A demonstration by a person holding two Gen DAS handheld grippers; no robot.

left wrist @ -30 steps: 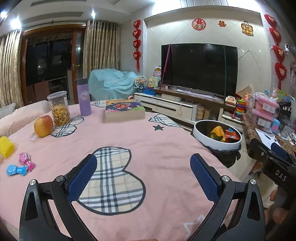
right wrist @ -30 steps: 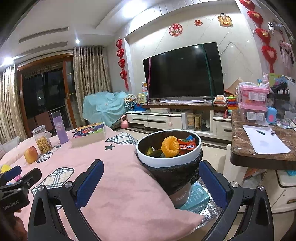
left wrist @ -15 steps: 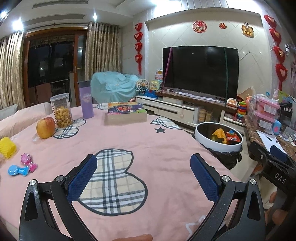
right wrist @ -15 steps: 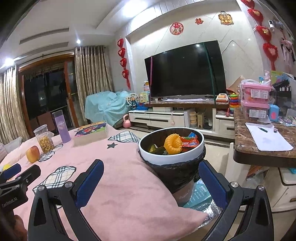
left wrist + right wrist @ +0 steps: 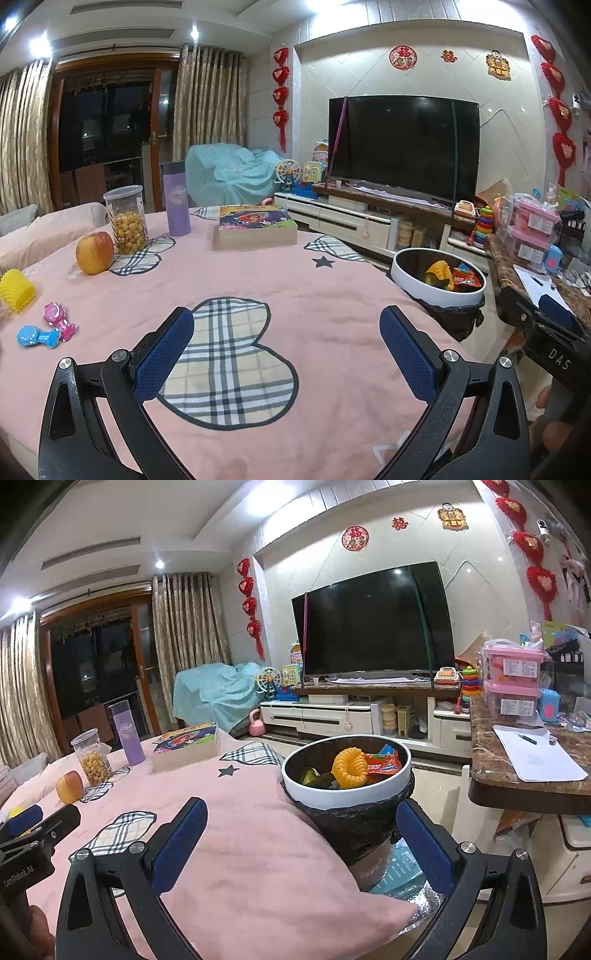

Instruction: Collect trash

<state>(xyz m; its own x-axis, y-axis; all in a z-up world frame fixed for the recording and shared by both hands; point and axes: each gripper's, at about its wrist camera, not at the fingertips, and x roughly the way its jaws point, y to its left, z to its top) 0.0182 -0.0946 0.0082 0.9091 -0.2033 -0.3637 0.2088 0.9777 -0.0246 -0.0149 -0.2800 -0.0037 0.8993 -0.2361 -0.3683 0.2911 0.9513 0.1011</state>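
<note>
A white-rimmed trash bin (image 5: 314, 795) with a black liner stands beside the pink-clothed table (image 5: 236, 812). It holds a yellow ridged ring (image 5: 349, 768), a red snack wrapper (image 5: 382, 763) and dark scraps. My right gripper (image 5: 301, 842) is open and empty, just short of the bin. My left gripper (image 5: 286, 350) is open and empty over the plaid heart patch on the table (image 5: 332, 288); in its view the bin (image 5: 406, 273) sits at the right edge. A yellow ridged piece (image 5: 16, 291) and small pink and blue toys (image 5: 48, 328) lie at the far left.
An apple (image 5: 94, 253), a snack jar (image 5: 125, 219), a purple bottle (image 5: 177, 199) and a boxed book (image 5: 255, 225) stand toward the table's back. A marble counter (image 5: 528, 779) with paper and pink boxes is on the right. A TV and cabinet fill the far wall.
Both grippers have tilted and risen a little, so the table and bin sit slightly lower in view. Both stay open and empty.
</note>
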